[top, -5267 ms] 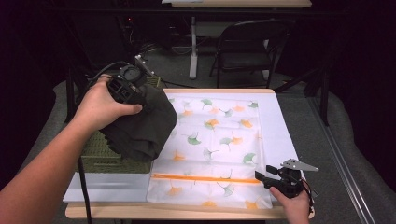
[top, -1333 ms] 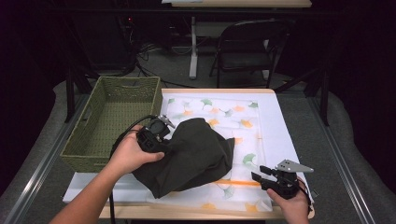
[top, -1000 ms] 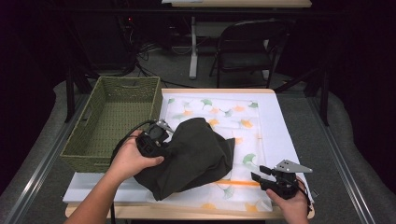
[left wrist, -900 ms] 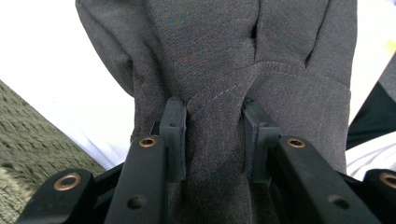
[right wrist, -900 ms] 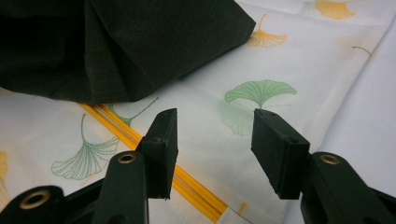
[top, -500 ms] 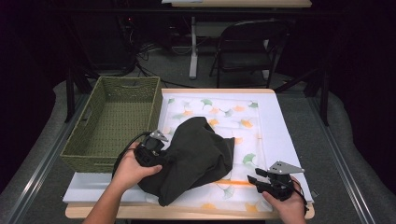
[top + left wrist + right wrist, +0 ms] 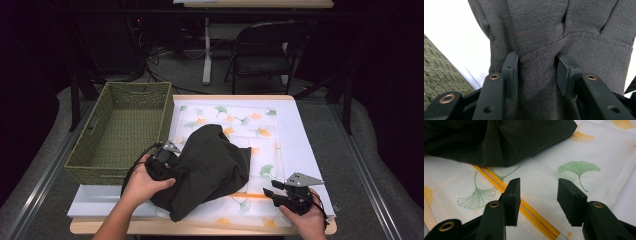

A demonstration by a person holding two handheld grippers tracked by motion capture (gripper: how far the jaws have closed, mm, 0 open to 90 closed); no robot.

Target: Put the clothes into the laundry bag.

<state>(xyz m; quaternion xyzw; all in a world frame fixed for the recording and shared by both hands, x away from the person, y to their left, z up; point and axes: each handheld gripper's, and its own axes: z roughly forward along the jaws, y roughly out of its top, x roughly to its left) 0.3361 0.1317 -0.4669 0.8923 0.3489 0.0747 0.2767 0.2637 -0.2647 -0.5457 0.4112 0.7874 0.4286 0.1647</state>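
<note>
At the near edge of the counter (image 7: 310, 226), the right gripper (image 7: 291, 196) rests low over the white cloth (image 7: 287, 150) printed with ginkgo leaves. Its jaws stand apart with nothing between them; under them runs an orange stripe (image 7: 534, 216) of the cloth. The dark garment (image 7: 212, 167) lies crumpled on the cloth, just beyond this gripper and apart from it. At the left, the left gripper (image 7: 165, 161) is at the garment's near left edge. Its jaws have just been opening; in the left gripper view a fold with a stitched hem (image 7: 549, 53) lies between them, and the pads (image 7: 511, 68) touch the fabric at both sides without squeezing it. Farther left, a green woven basket (image 7: 95, 150) stands beside the cloth.
</note>
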